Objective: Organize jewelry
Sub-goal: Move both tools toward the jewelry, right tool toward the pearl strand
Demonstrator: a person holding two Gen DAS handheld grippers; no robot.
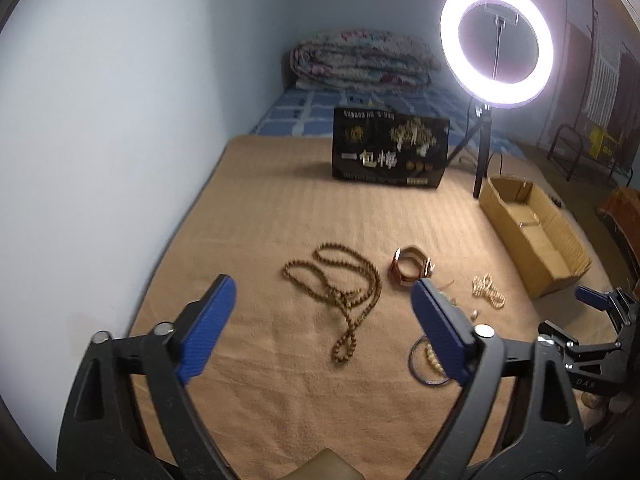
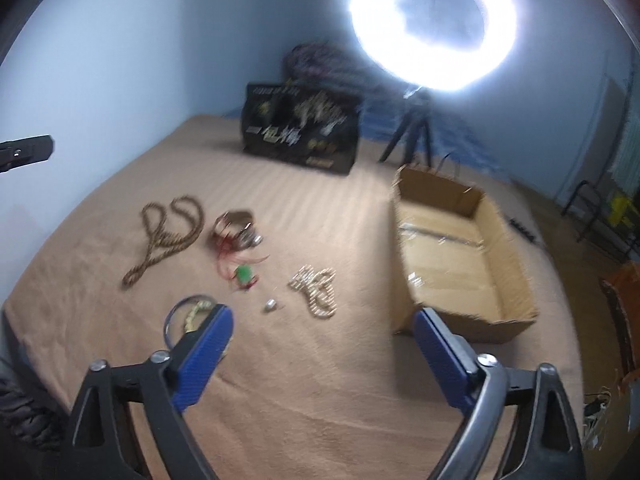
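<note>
Jewelry lies on a tan blanket (image 1: 280,220). A long brown bead necklace (image 1: 340,296) lies ahead of my open, empty left gripper (image 1: 324,292); it also shows in the right wrist view (image 2: 168,232). A copper-coloured watch (image 1: 412,266) sits to its right. A pale bead bracelet (image 2: 316,290), a green charm with red cord (image 2: 242,274), a small silver piece (image 2: 270,305) and a blue bangle (image 2: 180,312) lie ahead of my open, empty right gripper (image 2: 324,320). The open cardboard box (image 2: 452,256) stands to the right.
A black printed box (image 1: 390,148) stands at the back of the blanket. A lit ring light (image 1: 496,40) on a tripod stands behind the cardboard box (image 1: 528,232). A folded quilt (image 1: 360,60) lies by the far wall. A wall runs along the left.
</note>
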